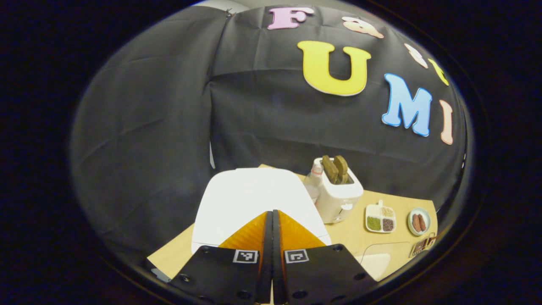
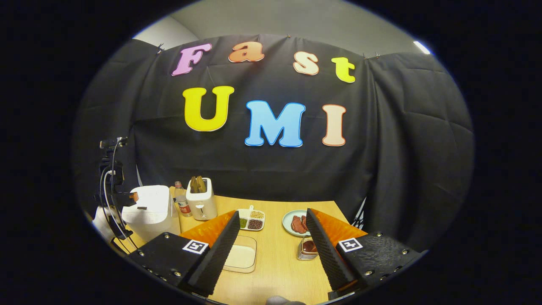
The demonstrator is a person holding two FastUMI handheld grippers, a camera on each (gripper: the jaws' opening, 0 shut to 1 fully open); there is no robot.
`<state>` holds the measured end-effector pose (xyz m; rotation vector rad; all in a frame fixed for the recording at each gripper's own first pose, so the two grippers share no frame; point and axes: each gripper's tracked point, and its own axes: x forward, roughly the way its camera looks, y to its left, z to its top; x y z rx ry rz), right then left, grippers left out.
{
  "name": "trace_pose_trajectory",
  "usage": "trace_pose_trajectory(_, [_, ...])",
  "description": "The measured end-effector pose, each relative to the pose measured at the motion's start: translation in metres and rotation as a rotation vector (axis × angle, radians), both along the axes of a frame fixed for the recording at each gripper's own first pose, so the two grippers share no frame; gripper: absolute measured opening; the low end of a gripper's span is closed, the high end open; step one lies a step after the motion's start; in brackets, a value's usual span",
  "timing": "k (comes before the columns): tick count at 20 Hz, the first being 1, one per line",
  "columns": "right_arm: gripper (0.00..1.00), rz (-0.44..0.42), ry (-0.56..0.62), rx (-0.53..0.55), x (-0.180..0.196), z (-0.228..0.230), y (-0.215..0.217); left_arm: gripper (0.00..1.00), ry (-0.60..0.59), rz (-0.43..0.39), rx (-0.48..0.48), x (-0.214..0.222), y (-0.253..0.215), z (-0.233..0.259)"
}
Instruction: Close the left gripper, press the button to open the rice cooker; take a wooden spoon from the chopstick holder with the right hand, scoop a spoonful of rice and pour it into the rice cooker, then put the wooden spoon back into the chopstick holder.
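The white rice cooker [image 1: 250, 199] stands with its lid down just under my left gripper [image 1: 271, 212], whose fingers are pressed together with nothing between them. I cannot tell whether the tips touch the lid. In the right gripper view the rice cooker [image 2: 150, 209] sits at the table's left end. My right gripper [image 2: 272, 212] hangs open over the table's near middle. Below it lie a clear box of rice [image 2: 240, 254] and the ribbed chopstick holder [image 2: 308, 248] with something brown inside. The holder [image 1: 423, 245] and the rice box [image 1: 383, 258] also show at the left gripper view's lower right.
A white toaster [image 2: 201, 199] with bread slices and a bottle [image 2: 182, 201] stand behind the cooker. A divided dish of beans [image 2: 252, 220] and a plate of sausages [image 2: 296, 223] lie mid-table. Cables and a stand [image 2: 108, 186] rise at the left edge.
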<state>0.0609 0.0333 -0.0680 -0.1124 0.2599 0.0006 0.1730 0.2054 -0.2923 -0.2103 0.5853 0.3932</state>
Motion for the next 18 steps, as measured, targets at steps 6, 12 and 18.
trace_pose_trajectory(6, [0.96, 0.027, 0.051, -0.009, 0.004, -0.015, 0.014, 0.09, 0.118, 0.032, -0.012, -0.006, 0.008, -0.044])
trace_pose_trajectory(12, [0.96, 0.056, 0.062, -0.003, 0.005, -0.021, 0.025, 0.09, 0.159, 0.021, -0.037, -0.008, 0.008, -0.048])
trace_pose_trajectory(18, [0.96, 0.051, 0.031, 0.024, 0.002, -0.019, 0.020, 0.10, 0.048, 0.010, 0.103, 0.009, 0.019, -0.013])
